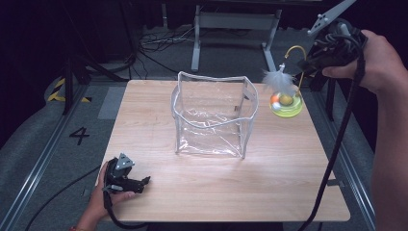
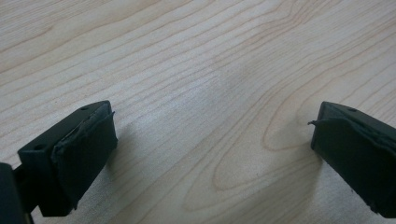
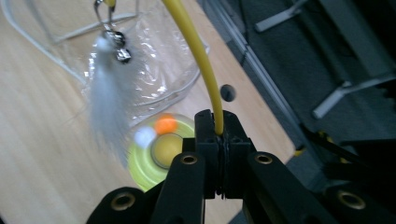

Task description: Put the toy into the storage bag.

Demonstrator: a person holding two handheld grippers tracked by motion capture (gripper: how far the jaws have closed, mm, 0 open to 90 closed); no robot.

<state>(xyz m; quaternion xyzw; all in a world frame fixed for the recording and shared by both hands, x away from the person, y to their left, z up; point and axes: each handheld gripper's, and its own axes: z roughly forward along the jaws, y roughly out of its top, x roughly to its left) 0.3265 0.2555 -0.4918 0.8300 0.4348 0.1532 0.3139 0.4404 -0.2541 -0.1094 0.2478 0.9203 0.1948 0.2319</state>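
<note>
Near the tabletop's [image 1: 159,192] front-left corner, left gripper [image 1: 126,180] rests released; right gripper [image 3: 219,140], clenching the toy's yellow wire [image 3: 198,60], is nearer the clear bag [image 1: 211,118].

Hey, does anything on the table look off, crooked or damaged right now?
The clear bag stands open, its rim sagging and wavy. The cat toy sits at the table's right edge, its yellow wire clamped in the right hand-held gripper. Nothing is spilled or broken.

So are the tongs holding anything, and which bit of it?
The right tongs are shut on the cat toy, pinching its curved yellow wire. The left tongs are open and hold nothing.
</note>
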